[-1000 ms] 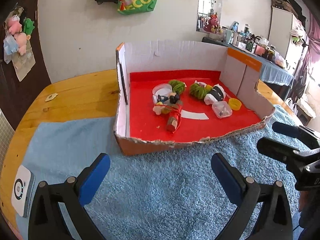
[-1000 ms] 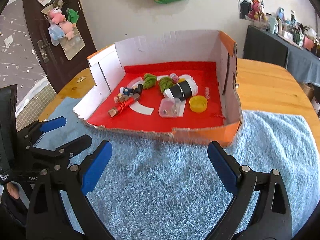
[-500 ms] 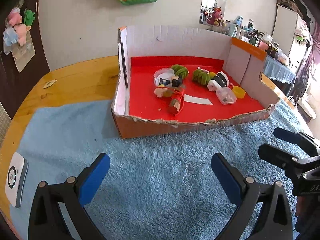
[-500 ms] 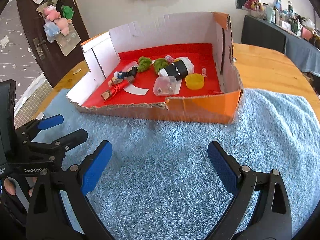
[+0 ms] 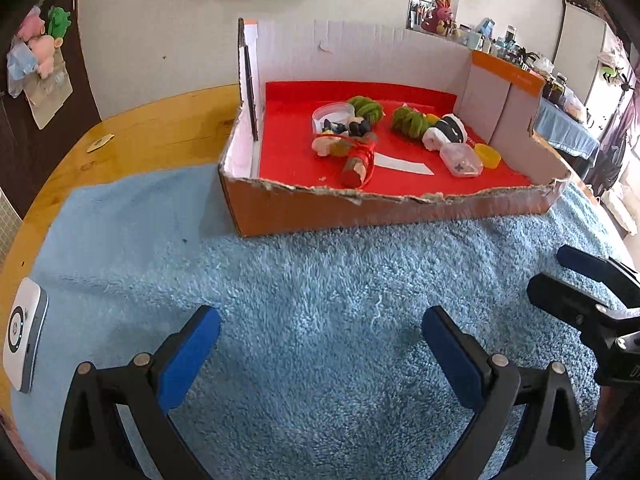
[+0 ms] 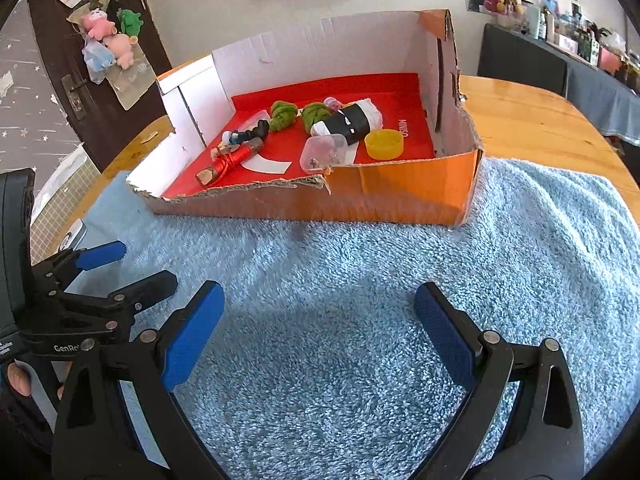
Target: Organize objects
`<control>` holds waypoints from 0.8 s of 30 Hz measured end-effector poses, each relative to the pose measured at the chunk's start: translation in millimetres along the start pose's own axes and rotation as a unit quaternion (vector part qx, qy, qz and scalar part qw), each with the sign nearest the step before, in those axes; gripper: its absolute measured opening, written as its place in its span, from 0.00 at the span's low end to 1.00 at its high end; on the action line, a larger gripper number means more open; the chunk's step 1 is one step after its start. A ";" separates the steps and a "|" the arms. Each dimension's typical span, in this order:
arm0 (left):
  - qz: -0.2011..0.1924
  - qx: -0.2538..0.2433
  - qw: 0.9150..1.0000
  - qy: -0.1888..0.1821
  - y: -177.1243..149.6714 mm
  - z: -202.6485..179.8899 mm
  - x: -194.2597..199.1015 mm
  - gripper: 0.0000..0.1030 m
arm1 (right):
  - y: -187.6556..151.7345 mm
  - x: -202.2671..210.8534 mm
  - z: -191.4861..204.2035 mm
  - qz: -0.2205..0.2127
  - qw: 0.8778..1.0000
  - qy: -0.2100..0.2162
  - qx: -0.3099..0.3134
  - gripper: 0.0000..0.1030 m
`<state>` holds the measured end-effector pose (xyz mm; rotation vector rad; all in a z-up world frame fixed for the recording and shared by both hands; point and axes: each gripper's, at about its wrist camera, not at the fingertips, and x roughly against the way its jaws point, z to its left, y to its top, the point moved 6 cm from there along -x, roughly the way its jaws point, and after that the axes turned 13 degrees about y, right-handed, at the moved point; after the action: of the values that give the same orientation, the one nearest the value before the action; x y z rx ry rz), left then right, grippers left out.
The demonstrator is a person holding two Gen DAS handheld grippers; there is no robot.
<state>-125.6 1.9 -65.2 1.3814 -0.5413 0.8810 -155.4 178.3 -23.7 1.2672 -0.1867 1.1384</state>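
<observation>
Both the left gripper point(image 5: 320, 354) and the right gripper point(image 6: 316, 334) hover with jaws wide open and empty over the blue towel point(image 5: 320, 300) near the tabletop's front edge. The cardboard box point(image 6: 392, 196), holding the red-wrapped stick point(image 6: 232, 160), clear case point(image 6: 322, 154) and yellow cap point(image 6: 385, 144), lies straight ahead toward the far edge. The stick's long axis runs front-to-back, nearer the left gripper. Compared with a second ago, both grippers have pulled back and dropped lower, so the box sits farther off.
</observation>
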 end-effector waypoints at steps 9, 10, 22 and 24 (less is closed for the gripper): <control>0.002 -0.003 1.000 0.009 -2.0 -1.2 0.0 1.00 | -2.2 -0.6 0.5 0.000 1.000 -0.016 0.004 0.95; 0.002 -0.003 1.000 0.009 -1.9 -1.1 -0.3 1.00 | -2.3 -0.8 0.5 -0.001 1.000 -0.017 0.005 0.95; 0.001 0.004 1.000 0.010 -4.3 2.1 0.8 1.00 | -3.7 0.0 0.0 -0.006 1.000 -0.025 0.006 0.95; 0.001 0.004 1.000 0.009 -4.2 2.3 0.8 1.00 | -3.6 -0.5 0.0 -0.006 1.000 -0.024 0.006 0.96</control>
<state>-121.4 0.0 -66.8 1.3795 -0.5247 0.8979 -152.9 178.5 -26.4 1.3045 -0.2070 1.1007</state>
